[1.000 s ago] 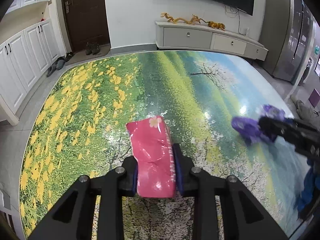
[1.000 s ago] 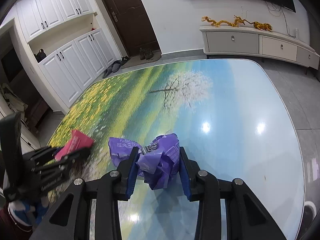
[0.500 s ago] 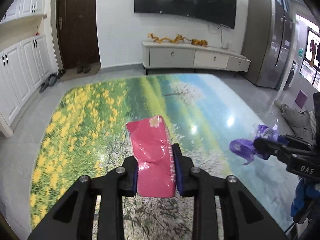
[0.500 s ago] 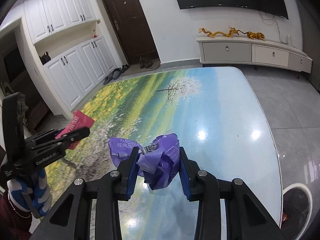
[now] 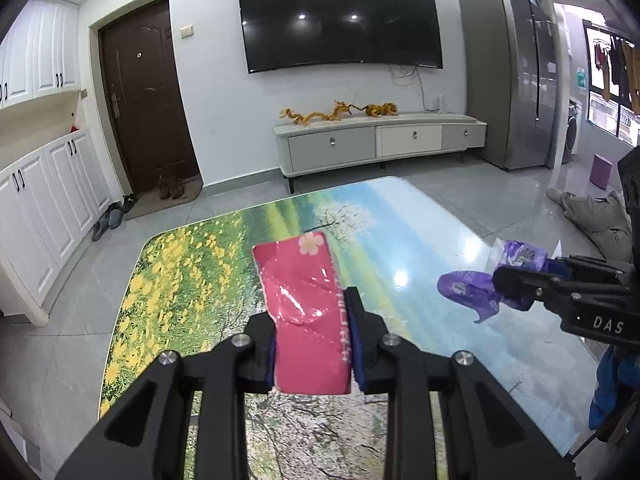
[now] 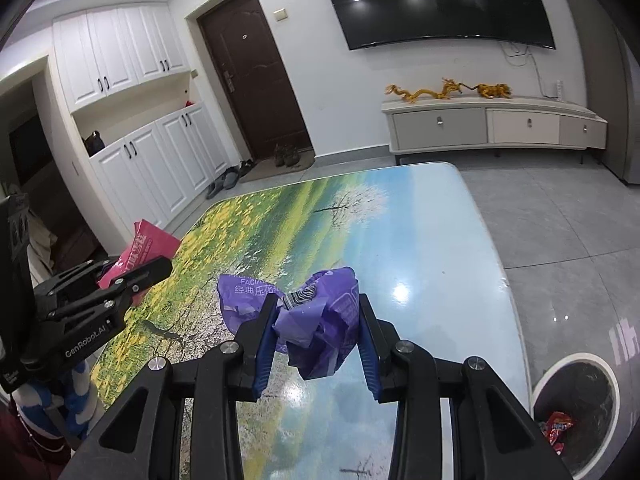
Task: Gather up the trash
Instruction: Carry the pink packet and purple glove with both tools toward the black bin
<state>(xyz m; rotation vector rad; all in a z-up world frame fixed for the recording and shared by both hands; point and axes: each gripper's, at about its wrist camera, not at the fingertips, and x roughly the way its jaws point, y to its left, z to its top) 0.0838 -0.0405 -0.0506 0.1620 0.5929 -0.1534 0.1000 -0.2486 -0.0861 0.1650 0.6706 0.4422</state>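
My left gripper (image 5: 314,320) is shut on a pink tissue packet (image 5: 306,300) and holds it above the table. The left gripper (image 6: 132,276) and the pink packet (image 6: 140,252) also show at the left of the right wrist view. My right gripper (image 6: 316,328) is shut on a crumpled purple wrapper (image 6: 316,320), held above the table. The right gripper (image 5: 516,284) and the purple wrapper (image 5: 472,292) also show at the right of the left wrist view. A dark trash bin (image 6: 576,404) with a white rim stands on the floor at the lower right, with red trash inside.
The table (image 6: 420,240) has a glossy landscape print top. A TV cabinet (image 5: 380,144) stands against the far wall under a wall TV. White cupboards (image 6: 160,152) and a brown door (image 5: 144,104) are at the left. Shoes lie by the door.
Both grippers have risen away from the table with their trash still held. The views tilted up, showing more of the room and the trash bin.
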